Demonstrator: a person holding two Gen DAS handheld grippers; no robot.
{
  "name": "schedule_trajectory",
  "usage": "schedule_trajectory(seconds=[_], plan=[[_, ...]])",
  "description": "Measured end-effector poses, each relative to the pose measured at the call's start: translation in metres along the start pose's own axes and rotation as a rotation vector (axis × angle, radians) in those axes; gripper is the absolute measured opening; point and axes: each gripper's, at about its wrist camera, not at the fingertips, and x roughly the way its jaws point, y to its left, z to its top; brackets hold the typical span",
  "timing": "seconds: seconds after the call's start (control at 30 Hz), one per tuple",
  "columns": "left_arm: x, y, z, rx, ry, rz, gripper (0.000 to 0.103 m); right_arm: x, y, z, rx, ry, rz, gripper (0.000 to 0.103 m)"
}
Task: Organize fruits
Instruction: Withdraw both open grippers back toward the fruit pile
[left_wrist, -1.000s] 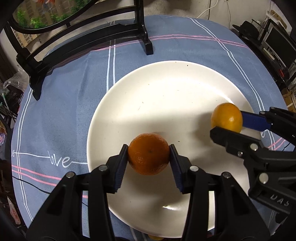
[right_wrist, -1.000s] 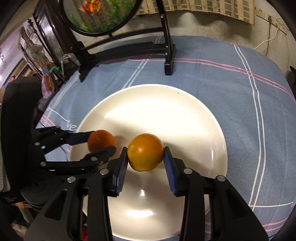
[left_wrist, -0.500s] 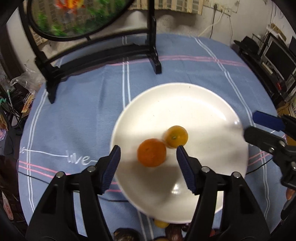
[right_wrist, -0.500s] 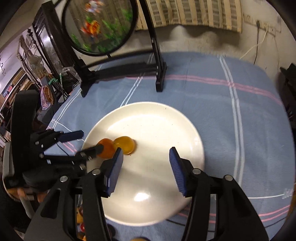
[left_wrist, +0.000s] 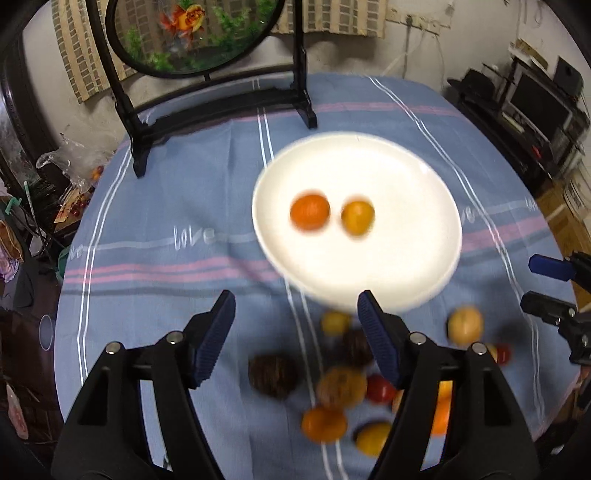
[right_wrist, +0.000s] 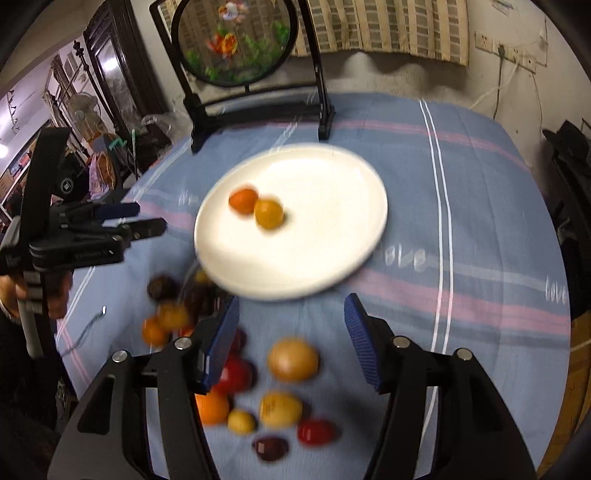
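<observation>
A white plate (left_wrist: 406, 192) (right_wrist: 332, 177) on the blue cloth holds a deep orange tangerine (left_wrist: 309, 212) (right_wrist: 242, 200) and a yellower orange (left_wrist: 357, 217) (right_wrist: 269, 213), side by side. My left gripper (left_wrist: 295, 314) is open and empty, pulled back short of the plate's near rim. My right gripper (right_wrist: 291, 314) is open and empty, also short of the plate. Several loose fruits, orange, yellow, red and dark brown, lie in a pile near me (left_wrist: 340, 384) (right_wrist: 291, 360). The view is blurred by motion.
A black stand with a round goldfish picture (left_wrist: 192, 33) (right_wrist: 236, 40) stands at the table's far side. The right gripper shows at the right edge of the left wrist view (left_wrist: 550, 286); the left gripper shows at left in the right wrist view (right_wrist: 144, 219).
Both grippers let go of their oranges onto the plate and pulled back and up. The pile of loose fruits has come into view near me.
</observation>
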Motion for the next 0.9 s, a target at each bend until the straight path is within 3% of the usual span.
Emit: schedule_trajectory(seconds=[0.23,0.43,0.5,0.73,0.9], plan=[[-0.013,-0.008,-0.072,0.101,0.054,-0.053,0.071,-0.006,0.013,-0.069,-0.040,0.109,0.012,0.060],[-0.014,-0.022,-0.112,0.186,0.109,-0.106,0.071,0.017,0.029,-0.103,-0.111,0.192,-0.012,0.060],[-0.013,-0.028,-0.119,0.202,0.120,-0.118,0.071,0.026,0.029,-0.106,-0.105,0.205,-0.008,0.057],[-0.014,-0.042,-0.125,0.219,0.121,-0.153,0.071,0.040,0.030,-0.111,-0.097,0.228,-0.029,0.029],[-0.005,-0.057,-0.120,0.245,0.125,-0.175,0.071,0.027,0.026,-0.108,-0.064,0.210,-0.021,0.029]])
